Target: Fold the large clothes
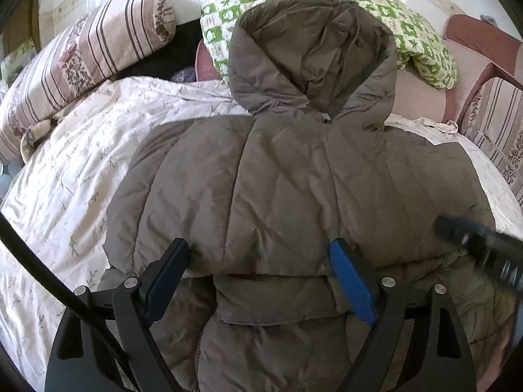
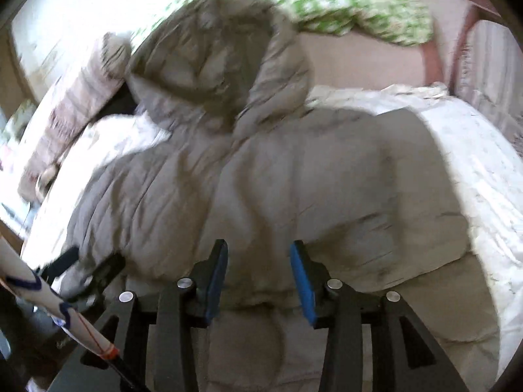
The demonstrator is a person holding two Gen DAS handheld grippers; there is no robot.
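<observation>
**Puffer jacket on the bed, both grippers above its lower fold**

Puffer jacket [image 1: 281,176], grey-brown and quilted, lies spread on a white floral bedspread [image 1: 65,170], its hood [image 1: 310,52] pointing away from the cameras and resting against a green-and-white patterned pillow [image 1: 421,42]; the near part of the jacket is doubled over, a flap and a rounded fold showing below the main panel.

Left to right in the left wrist view: a striped bolster [image 1: 81,58] lies at the far left edge of the bed; the bedspread fills the left side; the left gripper [image 1: 261,254] hangs over the folded lower edge of the jacket, its blue-padded fingers [image 1: 351,281] spread wide apart with nothing between them; the right gripper [image 1: 480,245] enters at the right margin, blurred, close over the jacket's right side.

In the right wrist view, which is motion-blurred: the left gripper [image 2: 88,271] appears dark at lower left, at the jacket's edge; the right gripper [image 2: 258,258] is over the jacket [image 2: 294,179], its fingers apart and holding nothing.
</observation>
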